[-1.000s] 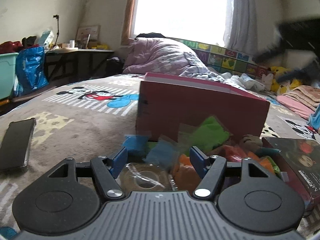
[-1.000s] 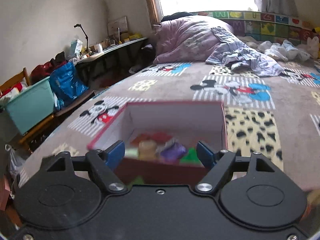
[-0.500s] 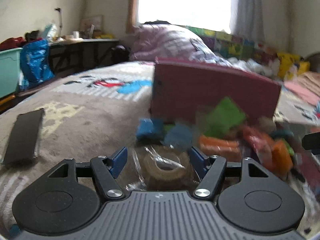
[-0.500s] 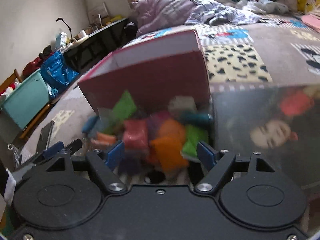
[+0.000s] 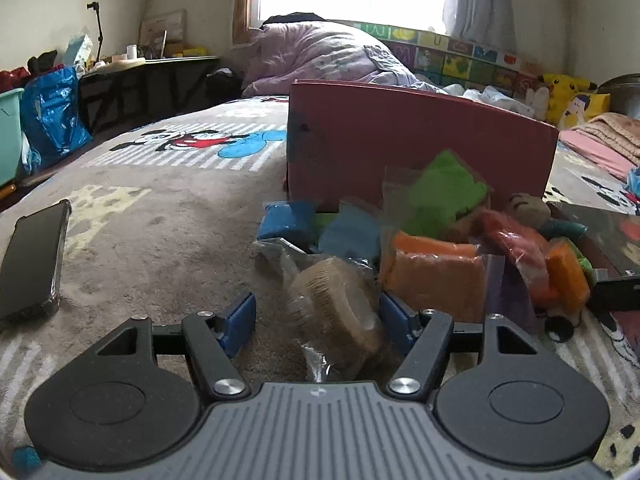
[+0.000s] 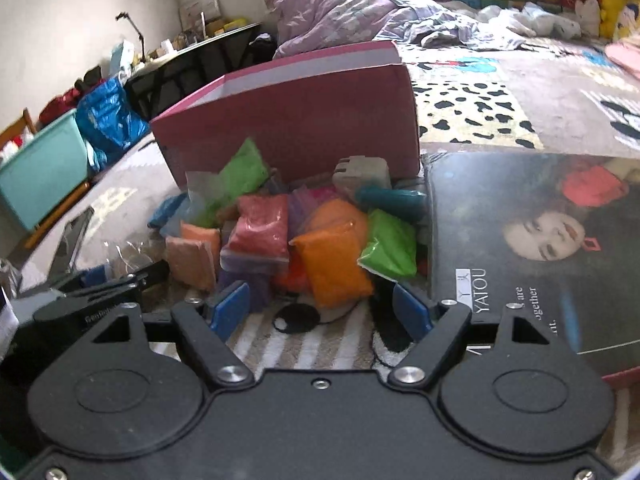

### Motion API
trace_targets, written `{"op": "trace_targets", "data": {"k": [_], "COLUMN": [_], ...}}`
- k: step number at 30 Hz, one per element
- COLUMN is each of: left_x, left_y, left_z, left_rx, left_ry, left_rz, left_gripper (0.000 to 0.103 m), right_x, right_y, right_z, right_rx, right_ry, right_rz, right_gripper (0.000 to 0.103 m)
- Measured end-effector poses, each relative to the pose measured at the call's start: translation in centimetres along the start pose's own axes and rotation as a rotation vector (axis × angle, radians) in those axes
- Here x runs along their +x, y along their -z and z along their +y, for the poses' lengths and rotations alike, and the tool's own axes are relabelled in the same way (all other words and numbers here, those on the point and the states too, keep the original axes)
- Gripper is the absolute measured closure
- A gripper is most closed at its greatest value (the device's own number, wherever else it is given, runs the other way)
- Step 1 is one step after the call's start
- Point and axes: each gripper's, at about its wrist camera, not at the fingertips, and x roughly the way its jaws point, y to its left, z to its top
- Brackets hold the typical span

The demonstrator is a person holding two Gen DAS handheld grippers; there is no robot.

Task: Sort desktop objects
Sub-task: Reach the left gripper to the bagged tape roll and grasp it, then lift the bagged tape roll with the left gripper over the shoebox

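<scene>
A pile of small coloured clay bags (image 6: 304,236) lies on the patterned mat in front of a pink open box (image 6: 304,120); the pile (image 5: 436,248) and the box (image 5: 416,144) also show in the left wrist view. My left gripper (image 5: 318,320) is open, and a brown roll wrapped in clear plastic (image 5: 340,312) sits between its fingers, nearer the right one. My right gripper (image 6: 322,312) is open and empty, just short of an orange bag (image 6: 336,268).
A black phone (image 5: 32,256) lies on the mat at the left. A dark box lid with a face printed on it (image 6: 540,248) lies right of the pile. A teal bin (image 6: 40,172) and a blue bag (image 6: 108,120) stand at the far left.
My right gripper came from above the box down to the front of the pile. My left gripper drew back and left a little; the wrapped roll now stands tilted between its fingers.
</scene>
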Motion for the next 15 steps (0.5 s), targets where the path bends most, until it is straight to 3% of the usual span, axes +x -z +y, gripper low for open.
{"op": "trace_targets", "data": {"k": [1, 7, 15], "left_x": [-0.1, -0.9, -2.2], "left_y": [-0.1, -0.3, -0.9], "left_z": [0.1, 0.9, 1.7], "left_rx": [-0.003, -0.044, -0.087], "left_ry": [0.005, 0.028, 0.052], "left_rz": [-0.005, -0.026, -0.075], "left_gripper": [0.056, 0.065, 0.067], "right_x": [0.1, 0.9, 1.7], "right_y": [0.1, 0.5, 1.0], "right_z": [0.2, 1.4, 2.7], "right_rx": [-0.015, -0.100, -0.198], "right_ry": [0.003, 0.036, 0.108], "right_rz": [-0.003, -0.045, -0.138], "right_gripper": [0.024, 0.024, 0.024]}}
